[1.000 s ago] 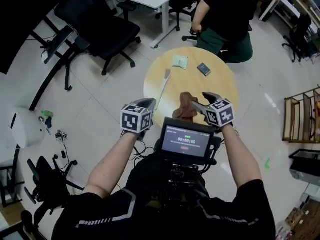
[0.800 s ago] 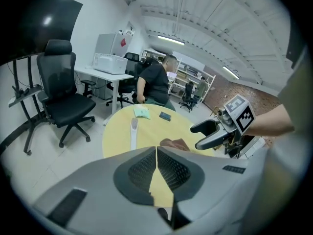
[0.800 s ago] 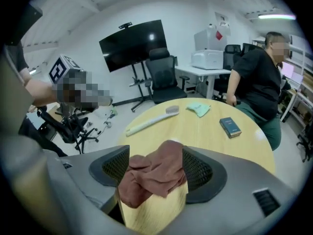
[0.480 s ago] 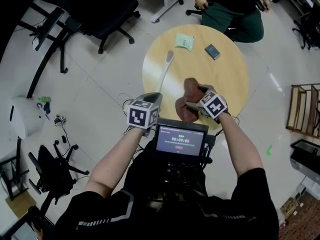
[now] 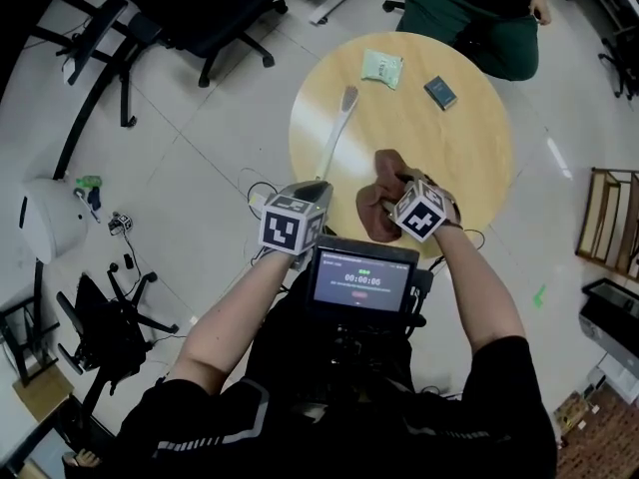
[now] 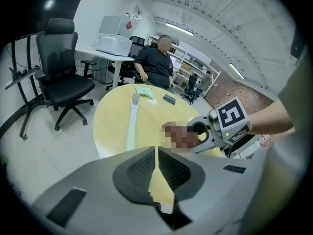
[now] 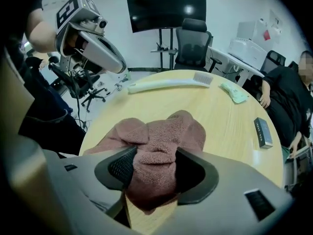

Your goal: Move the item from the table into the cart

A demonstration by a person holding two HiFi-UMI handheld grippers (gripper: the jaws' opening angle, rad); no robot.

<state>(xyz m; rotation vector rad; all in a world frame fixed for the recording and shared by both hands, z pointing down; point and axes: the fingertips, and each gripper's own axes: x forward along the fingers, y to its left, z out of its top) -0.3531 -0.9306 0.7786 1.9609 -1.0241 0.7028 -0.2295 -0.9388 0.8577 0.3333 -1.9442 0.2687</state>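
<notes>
A crumpled brown cloth (image 5: 374,208) lies at the near edge of the round yellow table (image 5: 459,148). My right gripper (image 5: 397,188) points steeply down onto it. In the right gripper view the cloth (image 7: 156,131) bunches between the two pads of the right gripper (image 7: 154,165); the jaws have just been closing, and both pads now press on the cloth. My left gripper (image 5: 313,188) hangs off the table's near left edge. In its own view the left gripper (image 6: 156,155) has its pads together with nothing between them.
On the table lie a long white brush (image 5: 334,133), a green packet (image 5: 381,65) and a small dark box (image 5: 440,92). A person (image 5: 479,8) sits at the far side. Office chairs (image 5: 190,8) stand at the left and a wooden rack (image 5: 609,223) at the right.
Both grippers have come down toward the table. The right one has rolled, dropped onto the brown cloth and closed round it; the left one has sunk beside the table edge.
</notes>
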